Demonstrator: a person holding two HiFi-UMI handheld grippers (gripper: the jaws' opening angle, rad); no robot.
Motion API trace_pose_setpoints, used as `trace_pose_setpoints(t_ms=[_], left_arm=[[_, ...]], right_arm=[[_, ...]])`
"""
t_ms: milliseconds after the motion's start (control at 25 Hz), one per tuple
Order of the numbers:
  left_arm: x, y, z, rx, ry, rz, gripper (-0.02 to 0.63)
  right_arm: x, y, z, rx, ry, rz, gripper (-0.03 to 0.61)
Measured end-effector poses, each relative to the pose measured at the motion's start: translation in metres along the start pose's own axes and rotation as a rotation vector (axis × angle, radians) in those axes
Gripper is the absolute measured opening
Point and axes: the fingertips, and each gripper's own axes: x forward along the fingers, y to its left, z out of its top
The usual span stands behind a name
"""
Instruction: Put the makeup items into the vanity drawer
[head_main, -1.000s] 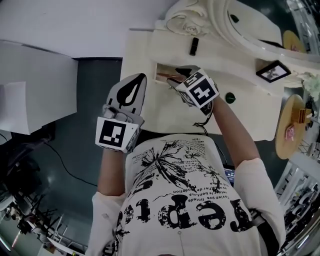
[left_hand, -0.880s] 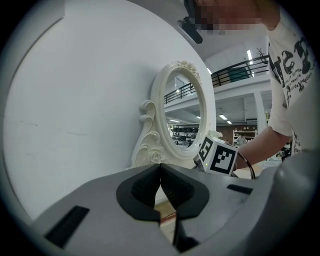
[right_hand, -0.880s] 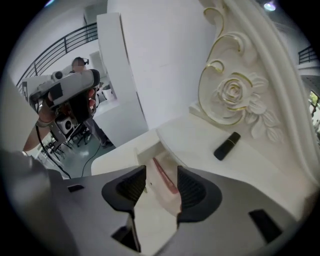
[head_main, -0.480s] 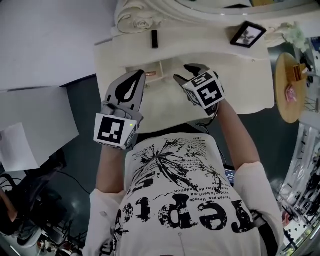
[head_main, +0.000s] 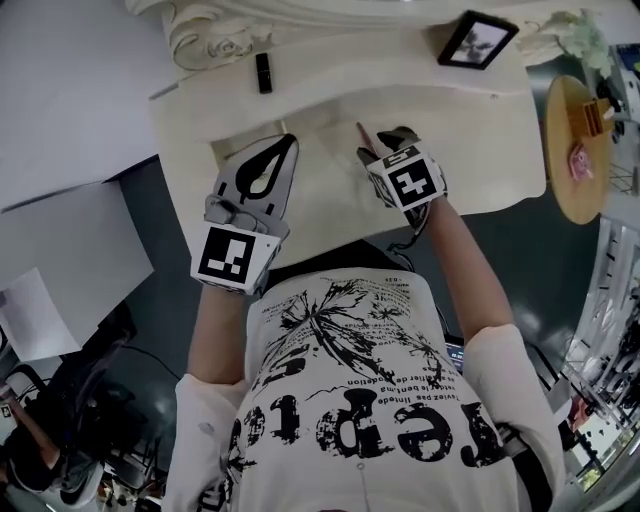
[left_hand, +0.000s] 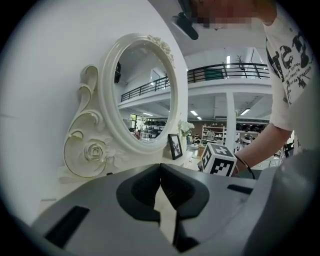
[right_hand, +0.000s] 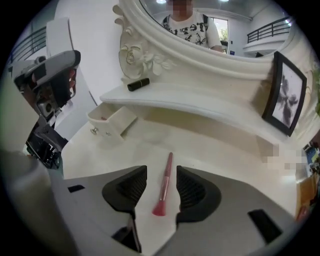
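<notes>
On the vanity top (head_main: 470, 150), right of the open drawer (right_hand: 111, 122), lies the makeup brush (right_hand: 164, 183). It sits on the surface, outside the drawer.

- Brush axis: runs roughly front to back, in line with the jaws. The pink bristle end is toward the person and the handle tip points at the shelf behind the drawer.
- Right gripper (right_hand: 161, 172): fingers apart and straddling the brush, with a gap on both sides and the pads not pressing it. The jaws just narrowed a touch.
- Left gripper (left_hand: 160, 167): over the drawer in the head view. Its fingertips are together with nothing between them.
- Black lipstick (head_main: 264, 72): lies on the shelf behind the drawer.
- Picture frame (head_main: 478, 38): far right of the drawer on the same shelf.

Hidden or unclear:
- In the head view the bristle end is under the right gripper, so only the handle tip shows.
- The left gripper covers most of the drawer in that view.
- The right gripper view shows a small pinkish item (right_hand: 103, 118) in the drawer, too small to identify.
- The mirror (left_hand: 142, 95) is cut off in the head view.

Writing:
- The T-shirt (head_main: 360, 400) has black print, but it is upside down and distorted and I can't read it reliably.
- No label is legible on the lipstick.
- The photo in the frame is indistinct.
</notes>
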Motion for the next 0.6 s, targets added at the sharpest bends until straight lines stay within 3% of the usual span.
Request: trace_pose_setpoints(t_ms=[440,600], left_arm=[[0.025,-0.008,-0.016,-0.009,0.022,0.013,0.012],[0.023,-0.009,-0.017,-0.010,0.023,0.011,0.012]], right_arm=[[0.026,-0.012,-0.028,0.054,0.076,0.019,0.142],[0.027,-0.017,-0.029,0.062,0.085,-0.009,0.071]])
